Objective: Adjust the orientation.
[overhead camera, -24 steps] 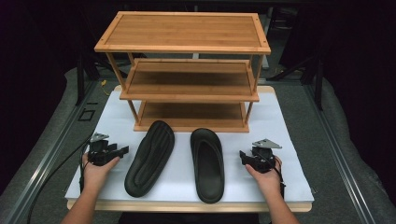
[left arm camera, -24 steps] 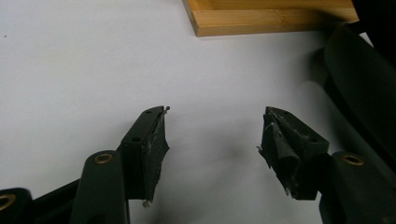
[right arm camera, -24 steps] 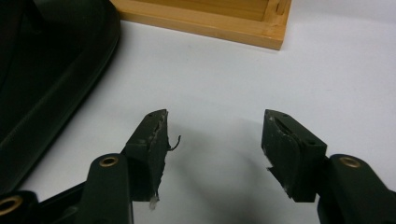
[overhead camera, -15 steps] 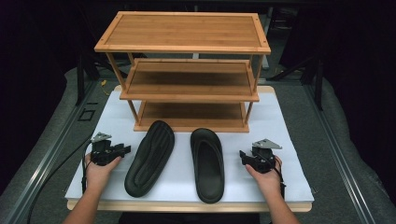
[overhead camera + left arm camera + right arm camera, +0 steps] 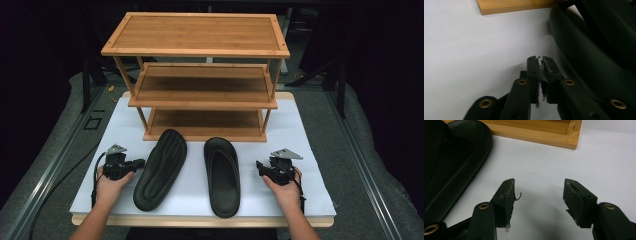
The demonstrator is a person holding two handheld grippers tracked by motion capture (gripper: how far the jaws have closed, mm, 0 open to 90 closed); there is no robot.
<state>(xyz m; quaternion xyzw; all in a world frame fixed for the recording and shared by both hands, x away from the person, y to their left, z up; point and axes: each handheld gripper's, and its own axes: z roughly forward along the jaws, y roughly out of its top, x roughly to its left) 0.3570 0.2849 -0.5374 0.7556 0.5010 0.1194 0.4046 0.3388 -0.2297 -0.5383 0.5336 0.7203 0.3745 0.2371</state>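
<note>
Bench [image 5: 310, 150], white-topped: carried one bamboo rack [image 5: 200, 75] of three shelves at the back and two black slippers in front of it.

Left slipper [image 5: 161, 169]: lay sole up, ribbed tread showing, toe angled toward the rack's bottom shelf [image 5: 205, 120], heel toward the person. In the left gripper view its rounded edge [image 5: 584, 50] ran just beside the jaws.

Right slipper [image 5: 223, 176]: lay footbed up, roughly straight, toe near the rack's front rail. In the right gripper view its rim [image 5: 461, 162] sat to the left of the jaws, apart from them.

Left gripper [image 5: 136, 163]: held low over the bench just left of the left slipper, jaws pressed together with nothing between them; worn pads [image 5: 548, 68] met at the tips.

Right gripper [image 5: 259, 165]: held right of the right slipper, jaws spread wide and empty over bare white surface; frayed pad [image 5: 509, 192] visible.

Rack: all three shelves unoccupied; bottom rail corner [image 5: 571, 141] lay ahead of the right gripper.

Step in hand, as judged: approach and grasp, one slipper per gripper, likely for shelving. Handling notes: the left jaws would need to part before closing in. Each slipper looked soft and flexible, so a bite across the side rim near mid-length should limit drooping. The upturned left slipper may want turning over. The lowest shelf offers little headroom, so a flat, toe-first entry seems safest, keeping clear of the uprights.
</note>
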